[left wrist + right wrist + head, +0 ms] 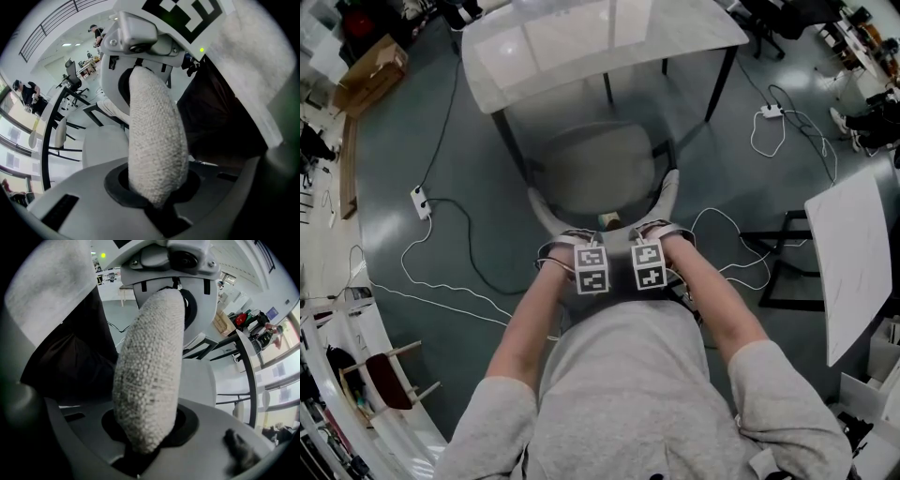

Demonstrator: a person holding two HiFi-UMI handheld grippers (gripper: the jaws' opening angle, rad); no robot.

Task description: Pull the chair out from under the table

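The chair (595, 169) has a grey seat and a curved white woven backrest (667, 192). Its seat lies partly under the glass-topped table (581, 47). In the head view both grippers sit side by side on top of the backrest, just in front of the person's body. My left gripper (586, 258) is shut on the backrest rim, whose woven fabric (157, 140) fills the gap between its jaws. My right gripper (649, 253) is shut on the same rim (147, 376), a hand's width to the right. Each gripper view shows the other gripper clamped further along the rim.
The black table legs (511, 141) flank the chair. White cables and a power strip (420, 202) lie on the grey floor at left, another strip (771, 111) at right. A white table (853, 253) stands right, a cardboard box (370, 75) far left.
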